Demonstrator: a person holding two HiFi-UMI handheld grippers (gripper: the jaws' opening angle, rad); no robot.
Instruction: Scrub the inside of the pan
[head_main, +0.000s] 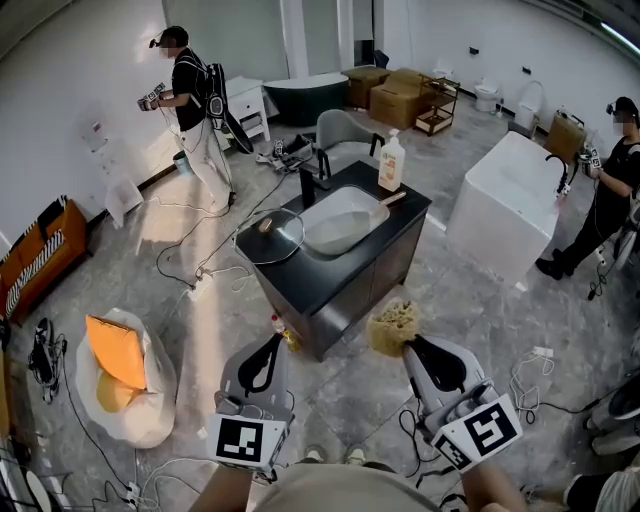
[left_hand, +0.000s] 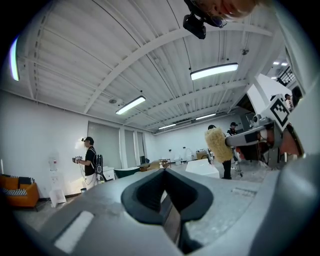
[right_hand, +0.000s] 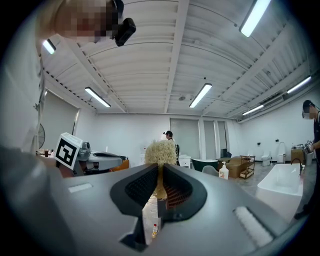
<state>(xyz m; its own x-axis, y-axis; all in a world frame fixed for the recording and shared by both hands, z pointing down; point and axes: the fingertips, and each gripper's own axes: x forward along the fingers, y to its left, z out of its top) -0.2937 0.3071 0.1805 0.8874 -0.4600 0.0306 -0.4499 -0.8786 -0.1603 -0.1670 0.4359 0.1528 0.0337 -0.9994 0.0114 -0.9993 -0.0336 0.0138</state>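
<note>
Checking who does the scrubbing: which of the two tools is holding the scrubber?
The right tool: its jaws are clamped on the handle of the straw-coloured scrubber. The left tool is shut with nothing between its jaws.

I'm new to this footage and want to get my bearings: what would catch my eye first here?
The straw-coloured fuzzy scrubber clamped in the right tongs stands out low in the head view, just right of centre. Beyond it, in the middle of the room, stands the black island counter. On the floor at left lies a bright orange cushion in a white bag.
</note>
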